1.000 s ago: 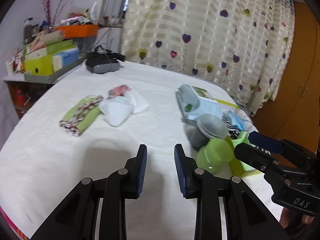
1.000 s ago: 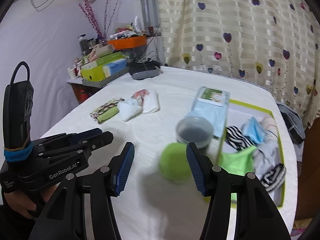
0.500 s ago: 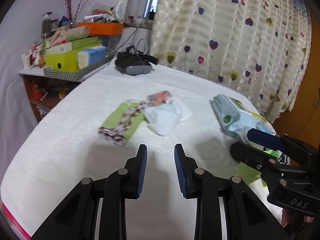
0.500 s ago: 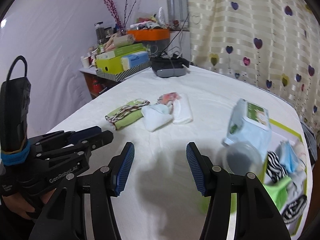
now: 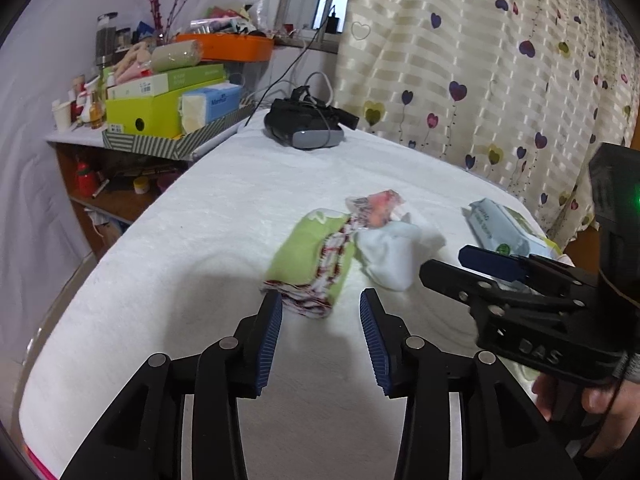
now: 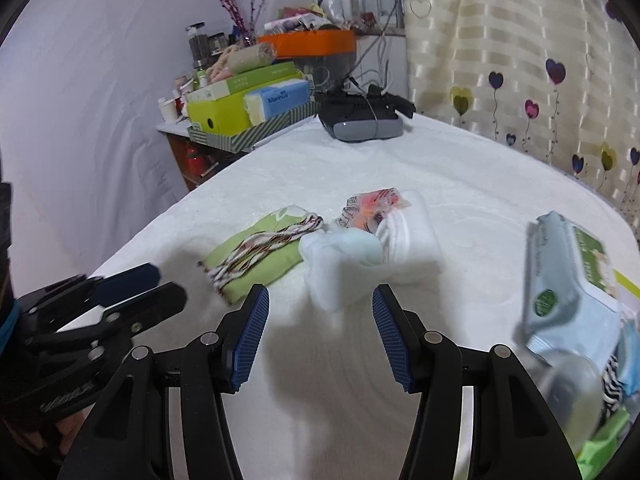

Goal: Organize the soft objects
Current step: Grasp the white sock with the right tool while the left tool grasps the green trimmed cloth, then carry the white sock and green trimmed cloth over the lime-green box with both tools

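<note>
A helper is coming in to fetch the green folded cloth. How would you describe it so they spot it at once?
On the white-covered table, find the small pile of soft items in the middle. The green cloth lies at its left end, beside the pale blue cloth. It alone is lime green with a brown-and-white patterned band.

You have four folded cloths (image 6: 320,240) beside one wipes pack (image 6: 568,280), one headset (image 6: 360,120), two grippers (image 5: 320,320).

Green cloth (image 5: 310,252) with red-brown-and-white patterned band. Pale blue-white cloth (image 6: 340,258). White ribbed cloth (image 6: 408,236). Pink-orange printed cloth (image 5: 376,204). Cream striped curtain (image 5: 500,60), purple and yellow hearts.
</note>
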